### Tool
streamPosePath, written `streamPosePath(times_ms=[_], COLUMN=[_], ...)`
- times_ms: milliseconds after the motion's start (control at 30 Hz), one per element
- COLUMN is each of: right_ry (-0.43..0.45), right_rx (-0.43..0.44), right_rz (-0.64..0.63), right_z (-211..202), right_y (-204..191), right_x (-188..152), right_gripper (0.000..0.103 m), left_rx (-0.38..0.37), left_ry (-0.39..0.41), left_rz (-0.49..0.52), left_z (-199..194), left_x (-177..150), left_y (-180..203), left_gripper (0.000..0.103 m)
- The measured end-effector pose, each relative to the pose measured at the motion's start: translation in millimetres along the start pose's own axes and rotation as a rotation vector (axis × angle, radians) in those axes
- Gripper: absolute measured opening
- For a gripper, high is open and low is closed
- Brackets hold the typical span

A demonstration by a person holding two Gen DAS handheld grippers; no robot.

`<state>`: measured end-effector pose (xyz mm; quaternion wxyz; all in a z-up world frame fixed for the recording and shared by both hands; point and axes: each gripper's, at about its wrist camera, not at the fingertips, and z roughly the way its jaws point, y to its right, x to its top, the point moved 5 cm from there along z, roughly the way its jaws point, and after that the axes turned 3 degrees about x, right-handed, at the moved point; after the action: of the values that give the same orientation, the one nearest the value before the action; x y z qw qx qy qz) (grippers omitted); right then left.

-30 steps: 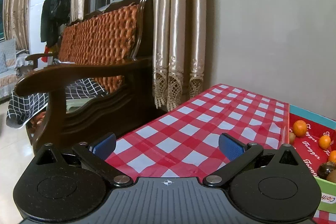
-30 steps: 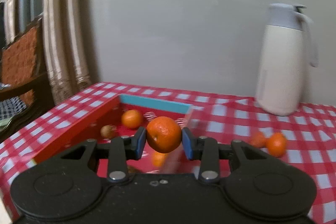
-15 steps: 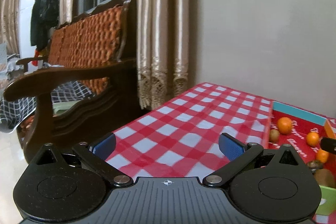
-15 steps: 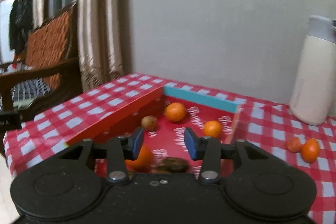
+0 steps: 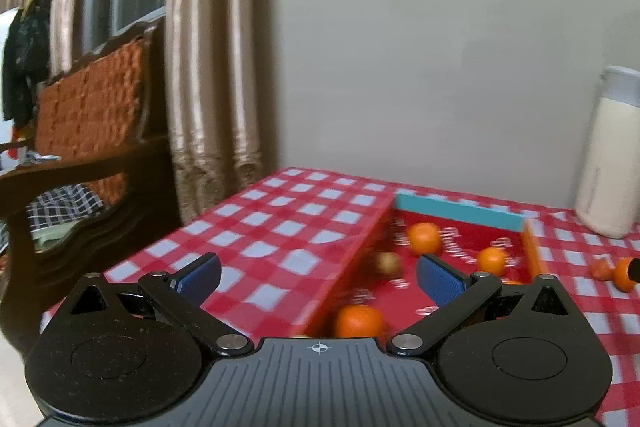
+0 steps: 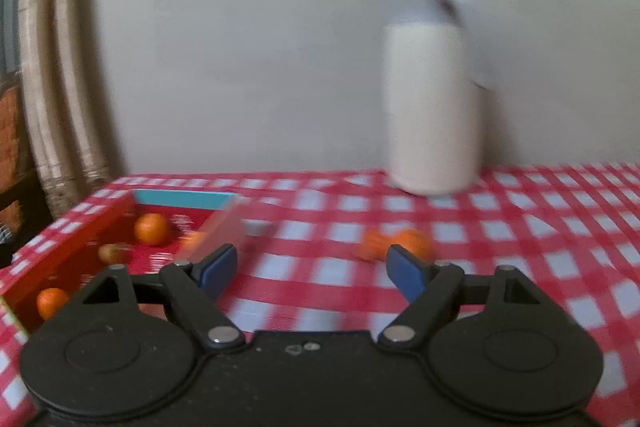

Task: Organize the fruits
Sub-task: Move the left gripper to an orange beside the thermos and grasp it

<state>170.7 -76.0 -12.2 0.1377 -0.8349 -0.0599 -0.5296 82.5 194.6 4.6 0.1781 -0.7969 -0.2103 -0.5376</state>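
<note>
A shallow red box (image 5: 352, 259) with a teal far wall lies on the checked table and holds several oranges (image 5: 424, 237) and a brown fruit (image 5: 387, 263). It also shows in the right wrist view (image 6: 76, 255), at the left. Two oranges (image 6: 412, 243) lie loose on the cloth just beyond my right gripper (image 6: 310, 269), which is open and empty. They also show in the left wrist view (image 5: 622, 273). My left gripper (image 5: 318, 277) is open and empty, low over the box's near left corner.
A white thermos jug (image 6: 434, 107) stands on the red-and-white checked cloth (image 6: 520, 227) by the wall, behind the loose oranges. A wooden bench (image 5: 92, 131) and curtains (image 5: 208, 67) stand off the table's left edge.
My right gripper let its orange go into the box, opened wide and swung right toward the loose oranges. My left gripper turned right, bringing the box between its fingers.
</note>
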Motion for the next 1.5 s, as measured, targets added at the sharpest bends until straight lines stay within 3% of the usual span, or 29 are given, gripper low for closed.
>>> streamPosePath(times_ms=[367,667,1000,1067,1300,1367,1500], right_ry=[0.018,0.033,0.05,0.049,0.052,0.051,0.043], right_rx=[-0.192,-0.306,-0.4,-0.42,-0.452,-0.456,-0.461], right_rz=[0.019,0.073,0.128,0.142,0.169,0.167,0.179], right_z=[-29,-47,-60,-61,-64,-63,-59], right_y=[93,158,212,223,245,248,256], right_x=[-1,-1,-3,-4,-6,-6,-6], right_gripper=[0.083,0.083,0.083,0.083,0.083,0.083,0.083], left_rx=[-0.199,-0.324,-0.381,-0.394,-0.398,-0.393,-0.381], left_ry=[0.031,0.003,-0.022,-0.04,-0.087,-0.108,-0.133], left_rz=[0.081,0.153,0.247,0.248,0.258,0.263,0.255], left_z=[-17,-26,-27,-24,-11,-5,5], left_x=[2,-8,-24,-26,-34,-36,-39], left_y=[116,195,275,287,324,330,336], left_gripper=[0.103,0.102,0.101,0.092,0.08,0.069,0.064])
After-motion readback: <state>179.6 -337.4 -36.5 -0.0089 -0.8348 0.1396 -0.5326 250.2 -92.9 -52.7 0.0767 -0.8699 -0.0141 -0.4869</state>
